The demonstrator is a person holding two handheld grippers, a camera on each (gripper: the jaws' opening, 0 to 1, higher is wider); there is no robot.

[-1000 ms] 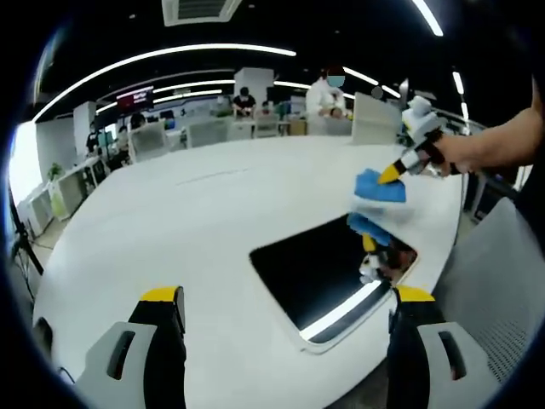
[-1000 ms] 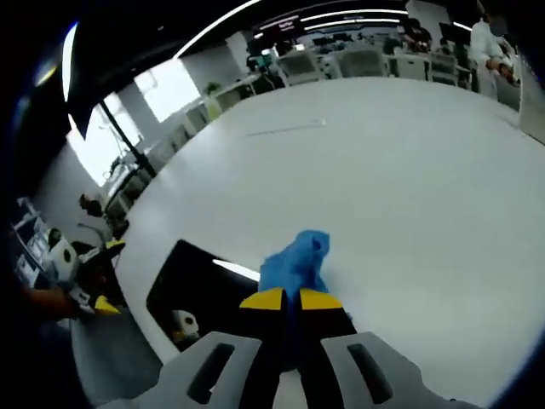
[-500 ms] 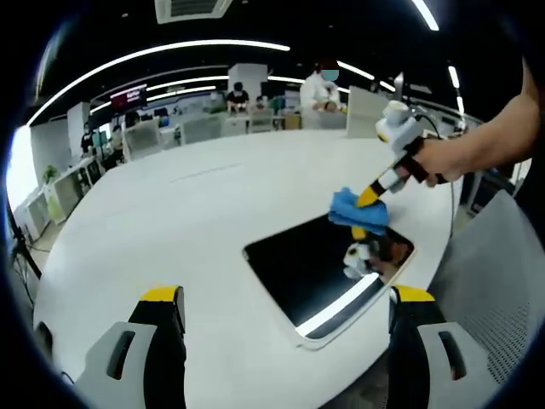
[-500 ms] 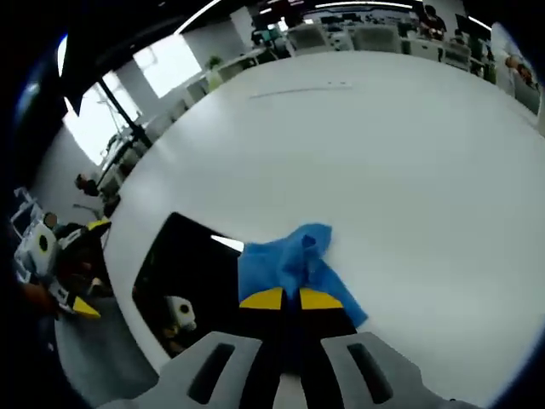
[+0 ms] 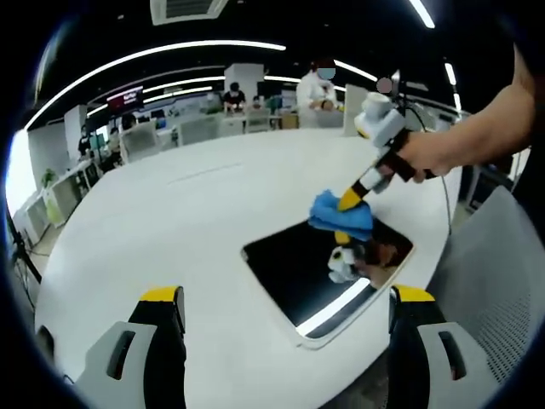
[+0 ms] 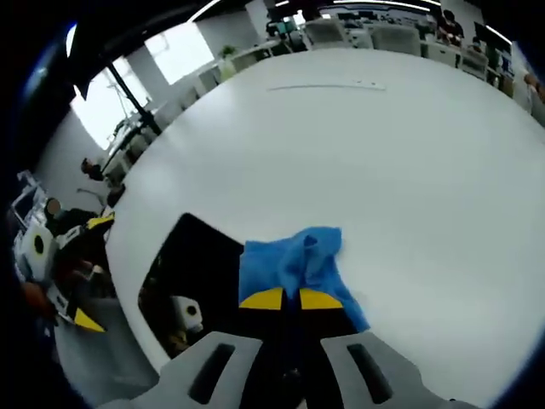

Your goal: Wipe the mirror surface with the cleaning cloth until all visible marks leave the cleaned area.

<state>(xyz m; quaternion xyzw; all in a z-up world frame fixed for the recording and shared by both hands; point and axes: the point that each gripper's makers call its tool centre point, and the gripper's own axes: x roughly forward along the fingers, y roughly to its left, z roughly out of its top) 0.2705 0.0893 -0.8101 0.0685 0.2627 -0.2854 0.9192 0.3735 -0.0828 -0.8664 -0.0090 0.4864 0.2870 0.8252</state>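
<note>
A dark rectangular mirror point(image 5: 298, 271) lies flat on the white table point(image 5: 170, 221), near its edge. The blue cleaning cloth point(image 5: 341, 216) rests on the mirror's far edge, pinched by my right gripper point(image 5: 349, 203), which a hand holds and brings in from the right. In the right gripper view, the right gripper point(image 6: 285, 299) is shut on the cloth point(image 6: 294, 258), which spreads over the corner of the mirror point(image 6: 192, 268). My left gripper point(image 5: 288, 295) stands open above the table's near edge, short of the mirror, with nothing between its fingers; it also appears beyond the mirror point(image 6: 92, 271).
The mirror reflects the right gripper and ceiling lights. A grey chair point(image 5: 502, 273) stands off the table edge to the right. Office desks, chairs and people point(image 5: 315, 85) are far behind the table. Broad bare tabletop stretches beyond the mirror.
The right gripper has carried the cloth down and leftward from above the table onto the mirror's far edge. The left gripper has stayed open and nearly still.
</note>
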